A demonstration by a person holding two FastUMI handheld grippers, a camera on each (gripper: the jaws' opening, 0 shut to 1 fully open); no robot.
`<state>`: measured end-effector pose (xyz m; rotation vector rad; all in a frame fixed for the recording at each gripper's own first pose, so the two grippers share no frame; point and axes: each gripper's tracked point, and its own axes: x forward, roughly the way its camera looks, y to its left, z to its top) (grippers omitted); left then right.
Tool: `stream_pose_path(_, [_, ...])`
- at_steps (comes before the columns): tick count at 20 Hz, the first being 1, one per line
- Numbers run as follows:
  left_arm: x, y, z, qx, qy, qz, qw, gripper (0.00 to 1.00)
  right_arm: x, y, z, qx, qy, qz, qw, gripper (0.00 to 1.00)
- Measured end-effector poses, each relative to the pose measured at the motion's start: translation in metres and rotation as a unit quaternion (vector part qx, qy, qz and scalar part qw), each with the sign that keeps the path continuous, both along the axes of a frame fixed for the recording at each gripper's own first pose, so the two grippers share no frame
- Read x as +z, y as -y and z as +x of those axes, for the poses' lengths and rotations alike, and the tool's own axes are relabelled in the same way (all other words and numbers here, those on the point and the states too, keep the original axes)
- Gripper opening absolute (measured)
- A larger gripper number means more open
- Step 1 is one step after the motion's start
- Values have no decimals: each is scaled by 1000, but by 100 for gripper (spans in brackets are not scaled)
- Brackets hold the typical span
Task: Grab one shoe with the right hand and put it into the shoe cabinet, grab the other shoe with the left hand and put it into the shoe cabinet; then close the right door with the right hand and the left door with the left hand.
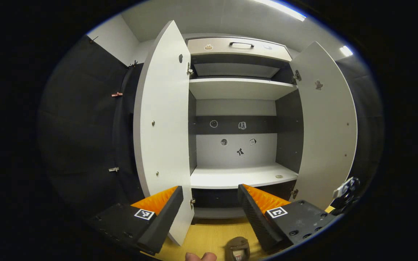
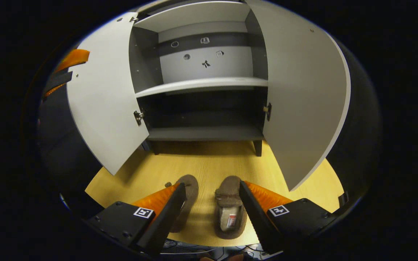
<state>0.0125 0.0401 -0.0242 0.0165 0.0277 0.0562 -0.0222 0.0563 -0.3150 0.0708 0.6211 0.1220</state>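
Brown slippers lie on the yellow floor [image 2: 209, 163] between my right tongs' [image 2: 212, 197] wide-open, empty fingers: right shoe [image 2: 229, 208], left shoe [image 2: 189, 192]. My left tongs [image 1: 210, 201] hang open and empty, higher. Beyond, the cabinet [image 2: 205, 134] stands with right door [image 2: 299, 98] and left door [image 2: 103, 98] open, ready for loading.

Yellow wooden floor [image 2: 209, 165], ceiling light strip [image 1: 283, 8], black booth cloth [image 1: 82, 119].

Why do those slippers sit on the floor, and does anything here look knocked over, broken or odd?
Nothing stands out. The two brown slippers lie side by side, upright, on the wooden floor before the shoe cabinet, whose two doors stand open. Its shelves look bare and intact. The right tool hangs open above the slippers.
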Motion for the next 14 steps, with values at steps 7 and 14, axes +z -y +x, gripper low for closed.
stream_pose_path(7, [-13, -8, 11, 0, -13, 2, 1000, 96, -94, -2, -8, -6, -98, 12, 995, 93])
stream_pose_path(14, [-21, -15, 13, 2, -24, 7, 1000, 96, -142, 1, 26, -27, -96, 0, 995, 73])
